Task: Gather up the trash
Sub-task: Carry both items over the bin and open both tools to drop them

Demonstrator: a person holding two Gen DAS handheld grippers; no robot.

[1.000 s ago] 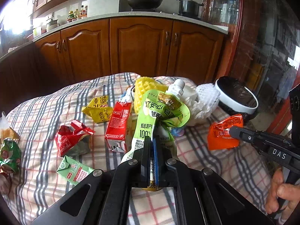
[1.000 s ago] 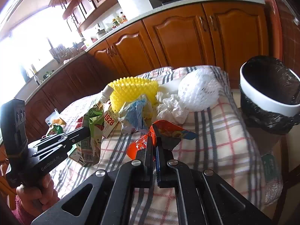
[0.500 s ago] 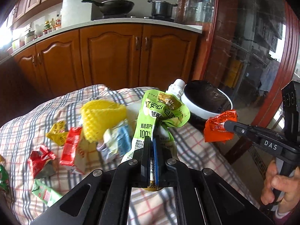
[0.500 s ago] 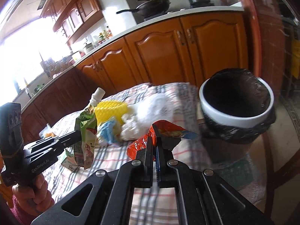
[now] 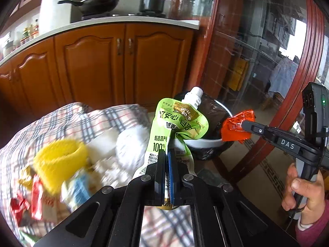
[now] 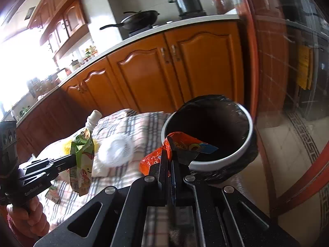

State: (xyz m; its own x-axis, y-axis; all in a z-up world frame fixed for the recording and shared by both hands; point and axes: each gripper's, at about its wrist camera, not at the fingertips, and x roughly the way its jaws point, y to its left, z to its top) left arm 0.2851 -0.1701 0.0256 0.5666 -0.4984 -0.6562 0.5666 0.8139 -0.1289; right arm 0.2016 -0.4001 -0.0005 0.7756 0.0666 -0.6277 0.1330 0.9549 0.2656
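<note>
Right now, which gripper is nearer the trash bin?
Right. The right gripper holds the orange wrapper at the trash bin rim; the left gripper with the green pouch is farther back.

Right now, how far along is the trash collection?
Done: nothing visibly in the bin yet; its inside is too dark to tell. In hand: left claw is shut on the green spout pouch, right claw on the orange wrapper, both near the bin. Left: yellow foam net, white foam net and blurred wrappers on the checked cloth.
</note>
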